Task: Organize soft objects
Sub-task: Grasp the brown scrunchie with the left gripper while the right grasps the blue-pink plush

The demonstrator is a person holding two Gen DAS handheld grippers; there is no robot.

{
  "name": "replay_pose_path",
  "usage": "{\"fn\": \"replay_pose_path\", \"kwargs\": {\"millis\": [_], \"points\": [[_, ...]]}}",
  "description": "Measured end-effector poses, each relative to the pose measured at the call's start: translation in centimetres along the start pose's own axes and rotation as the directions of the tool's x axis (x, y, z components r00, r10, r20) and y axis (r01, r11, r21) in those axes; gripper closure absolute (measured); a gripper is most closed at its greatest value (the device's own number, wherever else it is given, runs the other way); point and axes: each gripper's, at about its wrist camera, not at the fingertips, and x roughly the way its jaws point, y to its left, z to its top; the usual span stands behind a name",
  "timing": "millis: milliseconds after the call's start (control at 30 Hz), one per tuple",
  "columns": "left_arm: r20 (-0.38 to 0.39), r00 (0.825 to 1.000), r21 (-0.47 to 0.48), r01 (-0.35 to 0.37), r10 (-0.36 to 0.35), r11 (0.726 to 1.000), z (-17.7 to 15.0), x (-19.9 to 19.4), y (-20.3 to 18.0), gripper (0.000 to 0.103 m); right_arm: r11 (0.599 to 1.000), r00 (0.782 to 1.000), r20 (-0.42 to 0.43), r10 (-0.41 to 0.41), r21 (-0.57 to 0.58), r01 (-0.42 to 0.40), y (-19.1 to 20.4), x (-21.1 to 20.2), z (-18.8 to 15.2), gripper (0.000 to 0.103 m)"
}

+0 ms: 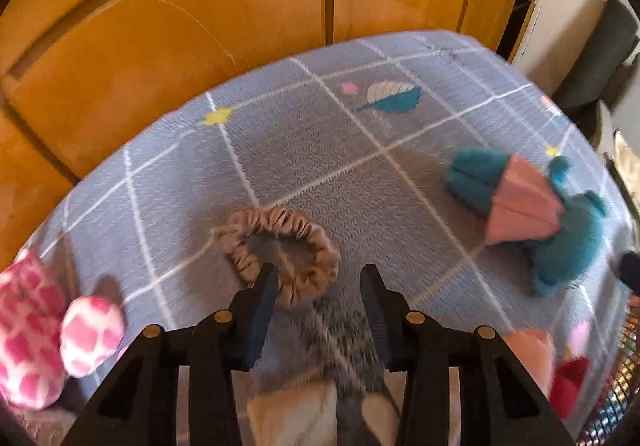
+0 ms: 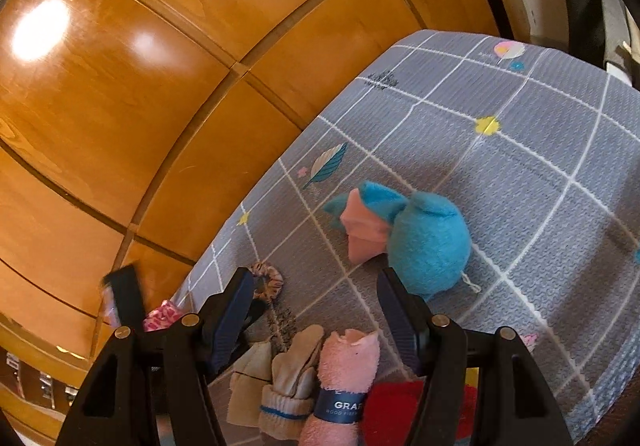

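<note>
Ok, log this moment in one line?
left claw: open, over scrunchie | right claw: open, empty | teal plush: on mat

Left wrist view: steep downward look along left tool, close above grey grid-patterned mat, wooden cabinet panels behind. Right wrist view: shallower tilted look along right tool. Both share teal-and-pink plush toy, beige satin scrunchie, mat, cabinet.
</note>
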Motion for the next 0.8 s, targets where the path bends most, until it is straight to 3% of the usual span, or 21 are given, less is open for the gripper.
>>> {"fn": "replay_pose_path", "kwargs": {"millis": [67, 133, 200, 400, 667, 800], "points": [[-0.008, 1.000, 0.024, -0.017, 0.017, 1.000, 0.2, 1.1, -0.3, 0.062, 1.000, 1.000, -0.003, 0.006, 0.006, -0.006, -0.1, 0.1, 0.1, 0.038], [-0.002, 1.000, 0.036, -0.011, 0.011, 0.999, 0.2, 1.1, -0.5, 0.094, 1.000, 1.000, -0.010, 0.010, 0.013, -0.009, -0.2, 0.2, 0.1, 0.038], [0.039, 0.999, -0.018, 0.003, -0.002, 1.000, -0.1, -0.1, 0.5, 0.095, 1.000, 1.000, -0.010, 0.009, 0.017, -0.009, -0.2, 0.2, 0.0, 0.038], [0.171, 0.979, -0.138, 0.139, -0.114, 0.981, -3.3, -6.8, 3.1, 0.095, 1.000, 1.000, 0.004, 0.007, 0.015, -0.007, 0.0, 0.0, 0.0, 0.038], [0.230, 0.960, -0.177, 0.204, -0.161, 0.963, -11.7, -13.8, 3.2, 0.095, 0.998, 0.999, 0.030, -0.033, 0.059, 0.032, -1.1, -0.5, 0.1, 0.038], [0.238, 0.958, -0.136, 0.197, -0.161, 0.971, -15.1, -16.0, 2.8, 0.095, 0.996, 0.996, 0.006, -0.087, 0.014, 0.087, -0.9, -0.5, 0.8, 0.038]]}}
